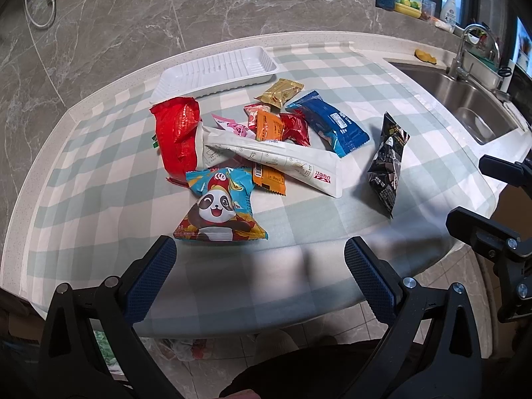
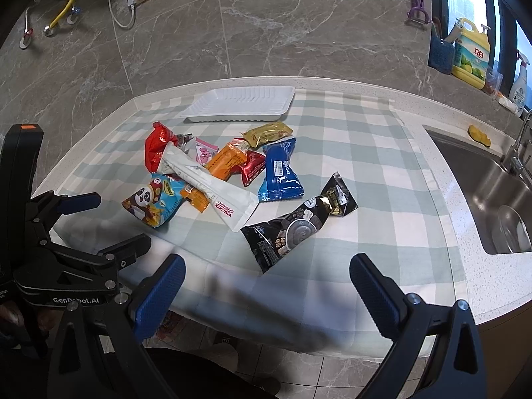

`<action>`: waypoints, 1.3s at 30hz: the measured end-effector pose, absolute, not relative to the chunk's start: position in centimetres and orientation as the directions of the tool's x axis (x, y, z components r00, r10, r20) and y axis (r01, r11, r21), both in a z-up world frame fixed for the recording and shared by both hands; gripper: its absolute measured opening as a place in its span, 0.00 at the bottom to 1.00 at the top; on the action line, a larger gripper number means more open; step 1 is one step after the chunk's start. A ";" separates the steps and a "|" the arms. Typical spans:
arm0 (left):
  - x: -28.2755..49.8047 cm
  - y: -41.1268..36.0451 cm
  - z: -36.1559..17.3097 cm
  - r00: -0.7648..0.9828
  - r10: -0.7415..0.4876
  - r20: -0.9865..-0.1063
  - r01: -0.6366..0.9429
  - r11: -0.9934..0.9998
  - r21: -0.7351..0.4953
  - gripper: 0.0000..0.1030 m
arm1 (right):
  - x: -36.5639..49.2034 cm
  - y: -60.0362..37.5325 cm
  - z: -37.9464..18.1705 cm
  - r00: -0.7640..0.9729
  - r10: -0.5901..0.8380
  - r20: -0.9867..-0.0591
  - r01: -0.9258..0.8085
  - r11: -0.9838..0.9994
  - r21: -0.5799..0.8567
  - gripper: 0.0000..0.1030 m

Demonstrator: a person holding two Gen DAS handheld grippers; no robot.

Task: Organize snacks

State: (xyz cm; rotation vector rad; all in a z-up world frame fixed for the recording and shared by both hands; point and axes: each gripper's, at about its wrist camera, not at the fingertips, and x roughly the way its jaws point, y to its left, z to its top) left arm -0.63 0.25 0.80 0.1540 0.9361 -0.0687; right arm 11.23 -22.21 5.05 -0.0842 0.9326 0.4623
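Your left gripper [image 1: 260, 252] was held with its fingers spread wide and holding nothing, above the near edge of the checked cloth [image 1: 332, 226], just short of the panda snack bag [image 1: 217, 211]. Your right gripper [image 2: 267, 271] was likewise spread and unloaded, nearest the black snack packet [image 2: 296, 229]. The white plastic tray [image 1: 216, 69] sat at the far side of the cloth with nothing in it; all other positions are given from it. Just in front of the tray lay the gold packet [image 1: 281, 93]. Nearer to you than that sat the heap: the red bag [image 1: 178, 131] toward the tray's left end, a pink wrapper [image 1: 232, 126], an orange packet [image 1: 268, 126], a small red packet [image 1: 296, 128], and the long white pouch [image 1: 282, 163] lying slantwise across them. The blue packet [image 1: 329, 121] lay in front of the tray's right end. The black snack packet lay apart from the heap, well off to the tray's right and nearer you. The steel sink [image 2: 482, 193] sat right of the cloth.
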 end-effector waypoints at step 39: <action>-0.7 0.3 0.8 0.594 0.007 -0.805 0.125 0.987 0.101 1.00 | 11.1 -21.6 5.5 0.509 0.344 -0.789 -0.421 0.899 0.120 0.98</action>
